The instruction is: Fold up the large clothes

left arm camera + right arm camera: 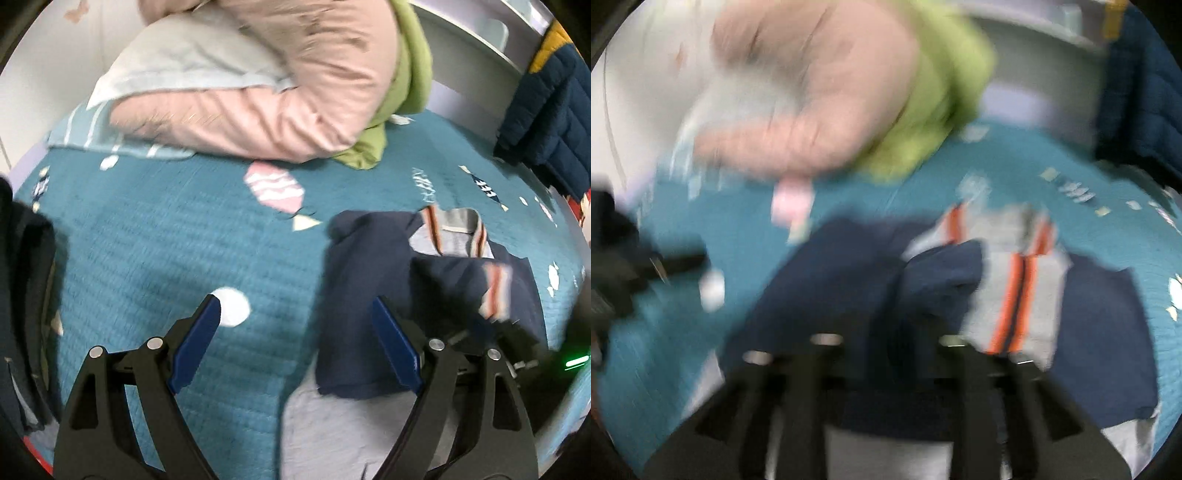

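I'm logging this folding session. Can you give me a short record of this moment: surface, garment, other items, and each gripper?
surface: teal patterned bedspread
garment: navy and grey jacket with orange stripes, bunched on the bedspread
other items: pink bedding and green cloth piled at the back; dark quilted coat far right
left gripper: open, holding nothing
right gripper: too blurred to tell
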